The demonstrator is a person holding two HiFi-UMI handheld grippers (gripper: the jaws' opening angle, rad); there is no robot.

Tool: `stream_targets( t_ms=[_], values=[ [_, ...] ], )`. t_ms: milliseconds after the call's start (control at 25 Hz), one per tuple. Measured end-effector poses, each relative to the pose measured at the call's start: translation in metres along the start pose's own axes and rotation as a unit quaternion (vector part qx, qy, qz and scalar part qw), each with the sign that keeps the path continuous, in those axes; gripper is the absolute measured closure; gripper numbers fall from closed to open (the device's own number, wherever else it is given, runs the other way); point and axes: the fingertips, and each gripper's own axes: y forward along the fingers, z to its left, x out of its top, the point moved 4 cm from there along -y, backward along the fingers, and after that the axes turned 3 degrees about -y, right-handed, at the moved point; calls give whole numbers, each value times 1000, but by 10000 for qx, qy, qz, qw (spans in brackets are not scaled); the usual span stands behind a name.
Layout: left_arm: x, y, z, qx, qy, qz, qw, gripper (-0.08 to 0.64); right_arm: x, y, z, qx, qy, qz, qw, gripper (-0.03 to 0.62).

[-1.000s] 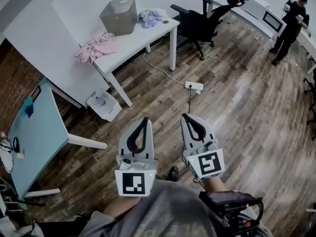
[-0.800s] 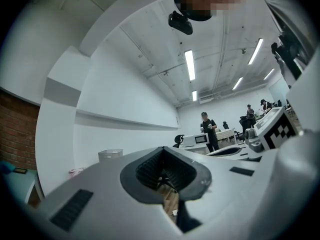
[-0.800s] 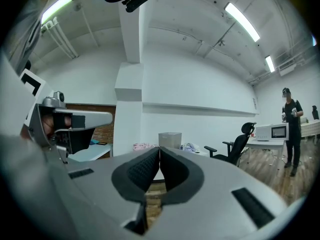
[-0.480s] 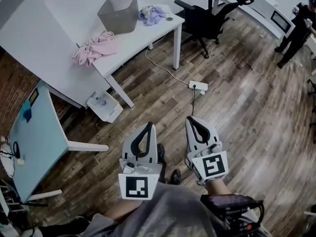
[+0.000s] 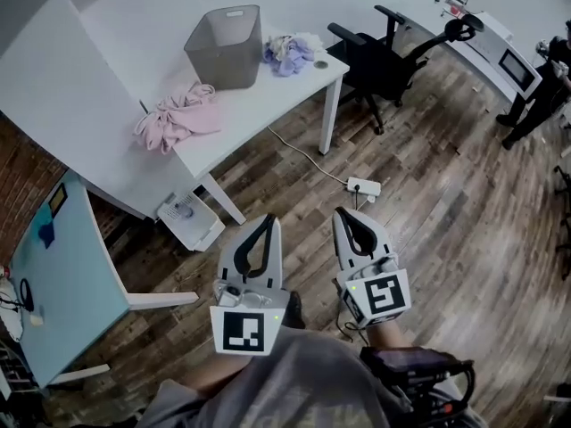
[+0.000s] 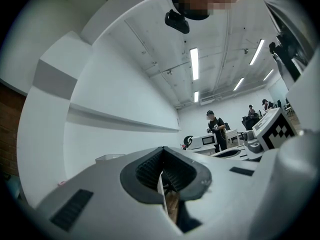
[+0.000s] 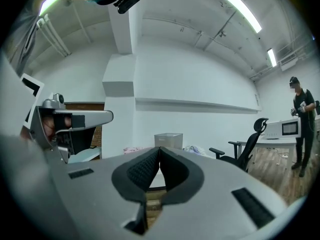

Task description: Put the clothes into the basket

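Note:
A grey basket (image 5: 225, 45) stands on the white table (image 5: 259, 105) by the wall. A pink heap of clothes (image 5: 178, 119) lies to its left, and a lavender and white heap (image 5: 293, 52) to its right. My left gripper (image 5: 266, 218) and right gripper (image 5: 343, 212) are held side by side over the wooden floor, well short of the table, both shut and empty. In the right gripper view the basket (image 7: 168, 140), the pink clothes (image 7: 131, 149) and the lavender clothes (image 7: 196, 149) show beyond the shut right gripper (image 7: 159, 149). The left gripper (image 6: 162, 150) is also shut.
A black office chair (image 5: 384, 56) stands right of the table. On the floor between me and the table lie a power strip (image 5: 363, 186) with its cable and a white box (image 5: 187, 217). A pale blue table (image 5: 62, 275) is at the left. A person (image 5: 544, 78) stands far right.
I have walked toward the white table: it, the basket and the clothes sit lower and larger in the head view. Both grippers came along, level and shut.

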Motion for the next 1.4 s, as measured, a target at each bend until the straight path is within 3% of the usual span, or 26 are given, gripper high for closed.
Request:
stream_targets(
  t_ms=[280,840,1240,1400],
  values=[
    [13,49,42,-121,-14,-357,9993,552,25,58,-13,-114,-220,-220,9995,586],
    [-27,121,61,-338,-204,40,9992,552,10,111,-70,-485,-290,115,9983,586],
    [-47,230,61,-308,-62,381,9988,552,-4,183,-151,-275,-195,195,9992,585],
    [-46,272,62,-144,11,426,9990,552,-7,210,-176,17,-164,160,9997,584]
  ],
)
